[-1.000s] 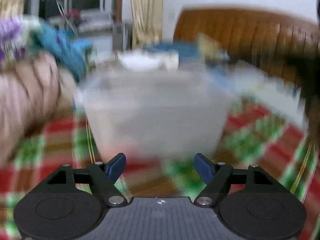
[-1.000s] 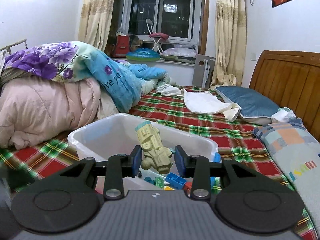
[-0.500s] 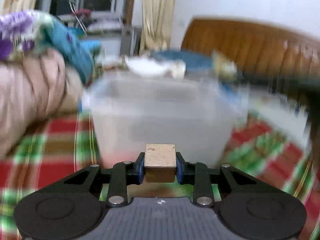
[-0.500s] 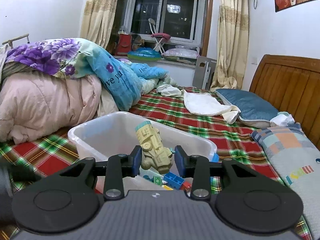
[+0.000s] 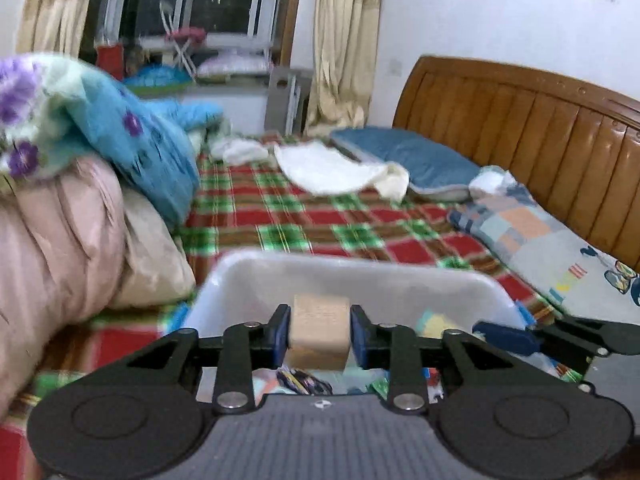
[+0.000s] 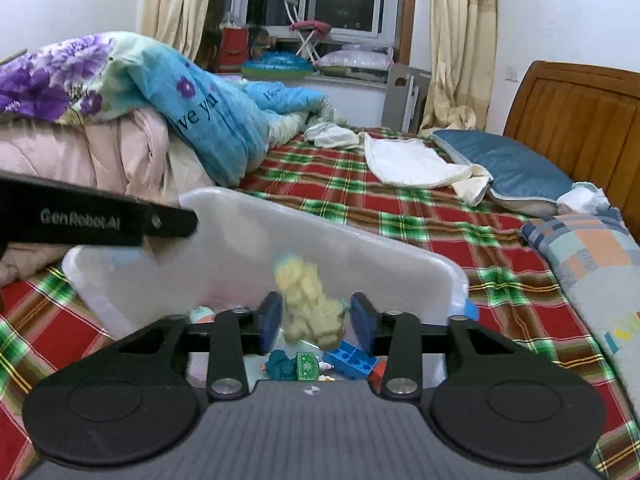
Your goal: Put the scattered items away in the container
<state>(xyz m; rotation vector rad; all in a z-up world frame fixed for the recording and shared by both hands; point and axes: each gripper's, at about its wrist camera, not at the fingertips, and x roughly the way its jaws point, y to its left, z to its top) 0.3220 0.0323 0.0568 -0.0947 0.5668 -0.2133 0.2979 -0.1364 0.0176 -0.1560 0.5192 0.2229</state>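
A white plastic bin (image 5: pixel 344 276) sits on the plaid bed, also in the right wrist view (image 6: pixel 320 240); it holds several small toys, among them a blue brick (image 6: pixel 352 358). My left gripper (image 5: pixel 319 334) is shut on a wooden block (image 5: pixel 318 332) and holds it over the bin's near side. My right gripper (image 6: pixel 316 320) has its jaws parted; a beige toy figure (image 6: pixel 308 304), blurred, is between them above the bin and looks loose. The right gripper's finger shows at the right of the left wrist view (image 5: pixel 508 338). The left gripper's arm crosses the right wrist view (image 6: pixel 96 220).
A pile of pink and blue quilts (image 6: pixel 120 120) rises left of the bin. A wooden headboard (image 5: pixel 540 128), a blue pillow (image 5: pixel 404 160), a patchwork pillow (image 5: pixel 560 248) and a white cloth (image 6: pixel 408 160) lie to the right and behind.
My left gripper shut on the wooden block and lifted it from in front of the bin to over it. My right gripper's jaws widened and the beige toy slipped downward.
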